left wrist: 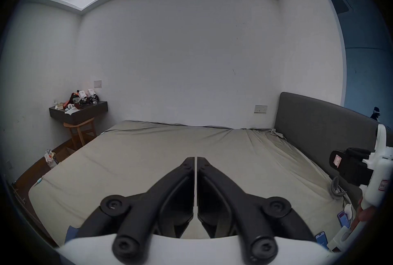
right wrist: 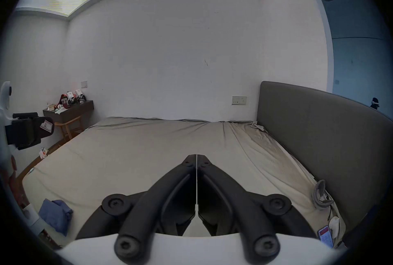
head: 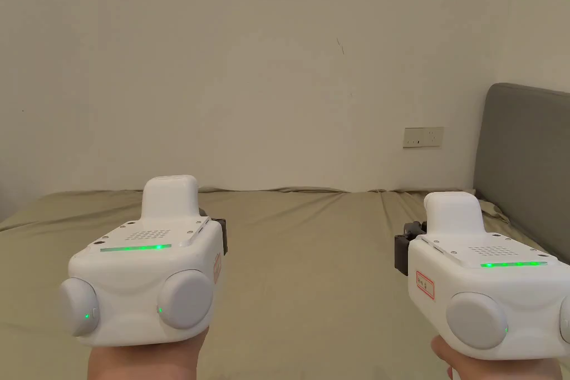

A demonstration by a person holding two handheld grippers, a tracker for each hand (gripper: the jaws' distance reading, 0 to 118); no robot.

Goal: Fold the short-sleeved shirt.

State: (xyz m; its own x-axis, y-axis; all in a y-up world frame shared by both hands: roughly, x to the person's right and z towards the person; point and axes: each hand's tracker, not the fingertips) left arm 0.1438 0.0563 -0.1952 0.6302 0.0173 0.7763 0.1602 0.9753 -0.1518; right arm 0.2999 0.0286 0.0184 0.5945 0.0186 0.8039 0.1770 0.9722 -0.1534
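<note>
A crumpled blue garment [right wrist: 56, 215] lies bunched on the bed's near left corner, and a sliver of it [left wrist: 71, 233] peeks out beside the left gripper's body. The bed [head: 311, 270] has a flat olive sheet. A hand holds each gripper above the bed's near edge, pointing at the far wall. My left gripper [left wrist: 195, 160] is shut, jaws together with nothing between them. My right gripper [right wrist: 197, 157] is likewise shut and empty. In the head view their white bodies [head: 147, 264] [head: 484, 286] hide the jaws.
A grey headboard [head: 523, 164] runs along the bed's right side. Phones [right wrist: 325, 235] and a grey band [right wrist: 320, 195] lie at its foot. A dark shelf with clutter [left wrist: 78, 110] and a wooden chair [left wrist: 81, 131] stand at the far left.
</note>
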